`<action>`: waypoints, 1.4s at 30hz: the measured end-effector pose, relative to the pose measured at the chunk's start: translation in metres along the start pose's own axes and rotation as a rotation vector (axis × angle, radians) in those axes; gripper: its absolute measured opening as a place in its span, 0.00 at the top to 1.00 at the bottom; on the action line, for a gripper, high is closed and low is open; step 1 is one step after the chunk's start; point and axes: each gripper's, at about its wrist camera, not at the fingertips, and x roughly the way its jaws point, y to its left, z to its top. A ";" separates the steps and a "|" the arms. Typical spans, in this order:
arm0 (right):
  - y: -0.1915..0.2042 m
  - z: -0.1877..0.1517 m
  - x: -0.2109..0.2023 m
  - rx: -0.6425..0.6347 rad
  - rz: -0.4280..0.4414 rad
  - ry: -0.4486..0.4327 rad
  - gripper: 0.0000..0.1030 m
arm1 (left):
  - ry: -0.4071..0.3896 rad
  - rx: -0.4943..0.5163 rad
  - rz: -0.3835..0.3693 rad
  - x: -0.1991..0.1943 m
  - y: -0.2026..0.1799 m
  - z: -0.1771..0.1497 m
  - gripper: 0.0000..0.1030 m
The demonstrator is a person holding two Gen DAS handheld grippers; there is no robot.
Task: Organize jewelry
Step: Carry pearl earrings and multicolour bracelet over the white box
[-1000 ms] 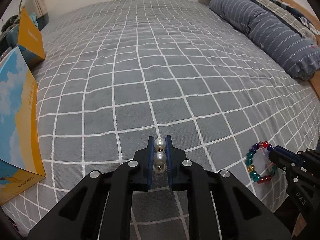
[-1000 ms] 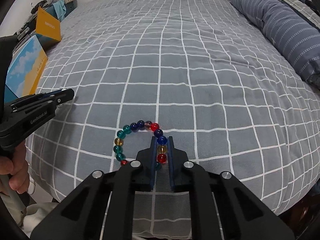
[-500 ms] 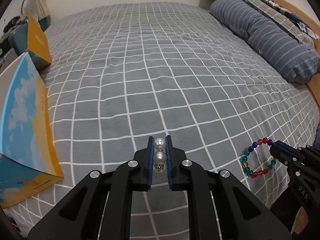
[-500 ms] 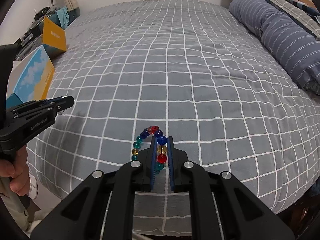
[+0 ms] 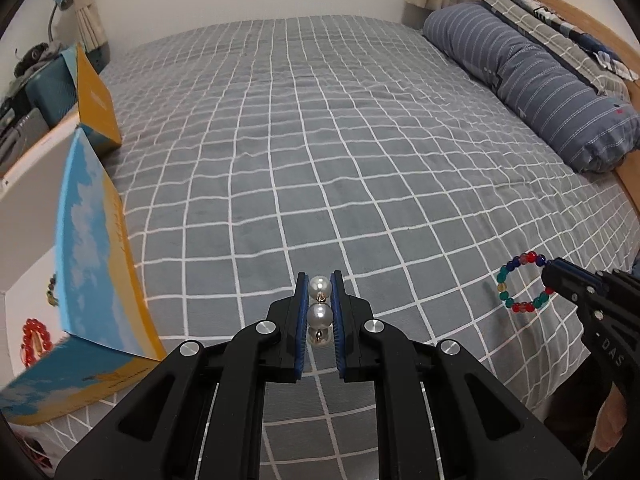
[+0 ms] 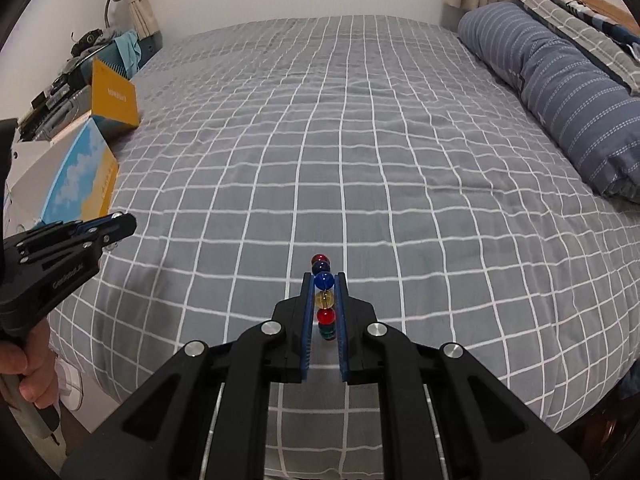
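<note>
My left gripper (image 5: 320,280) is shut on a short pearl piece (image 5: 319,315), two white pearls joined by gold links, held above the grey checked bedcover (image 5: 320,140). My right gripper (image 6: 324,278) is shut on a multicoloured bead bracelet (image 6: 325,299), which I see edge-on between the pads. In the left wrist view that bracelet (image 5: 531,257) hangs as a ring from the right gripper (image 5: 560,276) at the right edge. The left gripper (image 6: 120,224) shows at the left of the right wrist view. An open box (image 5: 92,272) with a sky-and-yellow print stands left, with a red bead bracelet (image 5: 34,338) inside.
A long striped blue pillow (image 5: 540,80) lies along the bed's right side by the wooden headboard. A second yellow and blue box (image 5: 96,96) stands farther back left, with bedside clutter and a lamp behind it. A person's hand (image 6: 28,372) grips the left handle.
Both grippers have risen from the bedcover, each keeping its piece. The bead bracelet came up off the cover and turned edge-on in the right wrist view. The box's inside has come into view.
</note>
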 end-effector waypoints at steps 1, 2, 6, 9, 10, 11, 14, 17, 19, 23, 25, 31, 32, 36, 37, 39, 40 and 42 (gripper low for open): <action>0.001 0.003 -0.001 0.002 0.003 -0.005 0.91 | -0.004 0.002 0.002 -0.003 0.000 0.001 0.90; 0.001 0.005 -0.001 0.002 0.002 -0.008 0.91 | -0.008 0.003 0.003 -0.005 0.000 0.003 0.90; 0.004 0.015 -0.002 0.005 0.005 -0.019 0.91 | -0.021 0.004 0.015 -0.014 0.004 0.008 0.90; 0.008 0.023 -0.002 0.002 0.004 -0.028 0.91 | -0.027 -0.003 0.020 -0.020 0.010 0.011 0.90; 0.009 0.025 -0.002 0.000 0.005 -0.030 0.91 | -0.029 -0.005 0.025 -0.023 0.012 0.011 0.90; 0.011 0.028 -0.002 -0.001 0.003 -0.030 0.91 | -0.030 -0.006 0.030 -0.025 0.015 0.012 0.90; 0.017 0.037 -0.003 -0.010 0.007 -0.036 0.91 | -0.030 -0.016 0.031 -0.031 0.022 0.012 0.90; 0.025 0.047 -0.007 -0.025 0.012 -0.051 0.91 | -0.033 -0.026 0.037 -0.036 0.029 0.012 0.90; 0.032 0.054 -0.009 -0.040 0.021 -0.060 0.91 | -0.036 -0.036 0.041 -0.040 0.035 0.013 0.90; 0.047 0.068 -0.012 -0.068 0.048 -0.070 0.91 | -0.048 -0.060 0.056 -0.052 0.047 0.015 0.90; 0.057 0.076 -0.013 -0.085 0.068 -0.073 0.91 | -0.055 -0.073 0.067 -0.058 0.056 0.017 0.90; 0.093 0.101 -0.014 -0.125 0.134 -0.083 0.91 | -0.073 -0.124 0.100 -0.078 0.091 0.017 0.90; 0.099 0.105 -0.015 -0.132 0.140 -0.087 0.91 | -0.075 -0.131 0.105 -0.081 0.096 0.017 0.90; 0.132 0.122 -0.018 -0.170 0.194 -0.089 0.91 | -0.098 -0.176 0.134 -0.100 0.127 0.017 0.90; 0.140 0.125 -0.019 -0.179 0.205 -0.090 0.91 | -0.101 -0.186 0.144 -0.104 0.134 0.017 0.90; 0.160 0.134 -0.022 -0.199 0.235 -0.094 0.91 | -0.109 -0.206 0.172 -0.113 0.151 0.017 0.90; 0.171 0.137 -0.024 -0.212 0.248 -0.098 0.91 | -0.110 -0.217 0.180 -0.117 0.158 0.017 0.90; 0.191 0.143 -0.028 -0.232 0.269 -0.105 0.91 | -0.112 -0.246 0.195 -0.125 0.177 0.016 0.90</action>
